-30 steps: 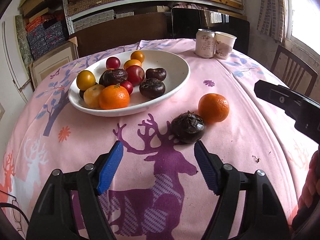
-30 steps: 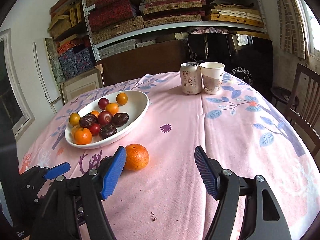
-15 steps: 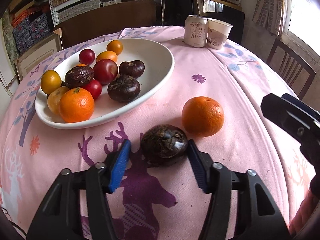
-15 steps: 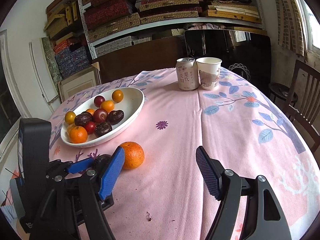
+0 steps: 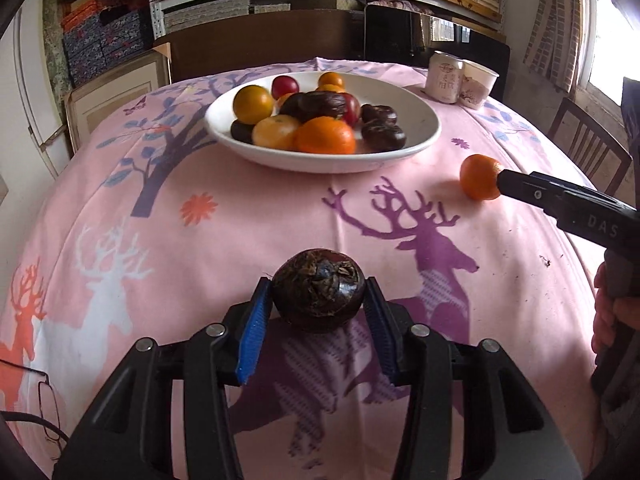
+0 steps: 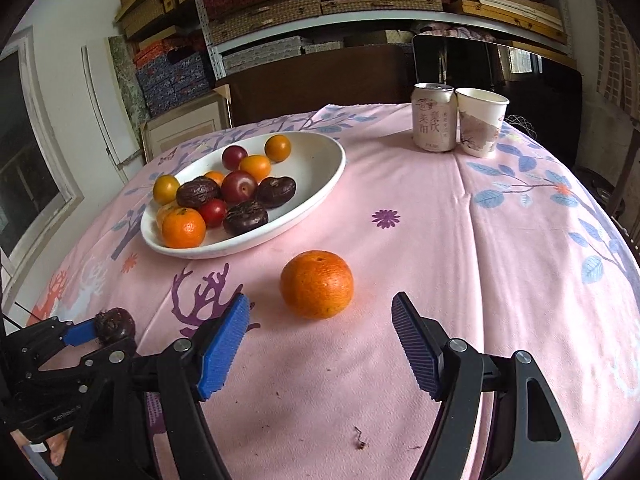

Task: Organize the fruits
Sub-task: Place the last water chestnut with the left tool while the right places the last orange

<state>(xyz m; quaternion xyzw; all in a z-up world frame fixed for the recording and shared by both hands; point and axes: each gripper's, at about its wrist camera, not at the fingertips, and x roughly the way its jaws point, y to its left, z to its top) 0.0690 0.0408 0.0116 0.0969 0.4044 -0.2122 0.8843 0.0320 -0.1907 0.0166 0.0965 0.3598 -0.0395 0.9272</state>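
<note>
My left gripper [image 5: 318, 300] is shut on a dark wrinkled passion fruit [image 5: 319, 294] and holds it above the pink tablecloth, in front of the white oval bowl [image 5: 424, 136] of fruits; the fruit also shows in the right wrist view [image 6: 115, 325]. A loose orange [image 6: 317, 284] lies on the cloth just ahead of my right gripper [image 6: 320, 320], which is open and empty. In the left wrist view the orange [image 5: 478, 177] lies to the right of the bowl. The bowl [image 6: 320, 184] holds oranges, plums, tomatoes and passion fruits.
A drink can [image 6: 434, 121] and a paper cup [image 6: 480, 126] stand at the far side of the table. A wooden chair [image 5: 588, 148] is at the right edge. Shelves with boxes stand behind the table. Small crumbs [image 6: 360, 440] lie on the cloth.
My left gripper has shut on the passion fruit and pulled back from the bowl and orange with it. My right gripper has moved closer to the orange.
</note>
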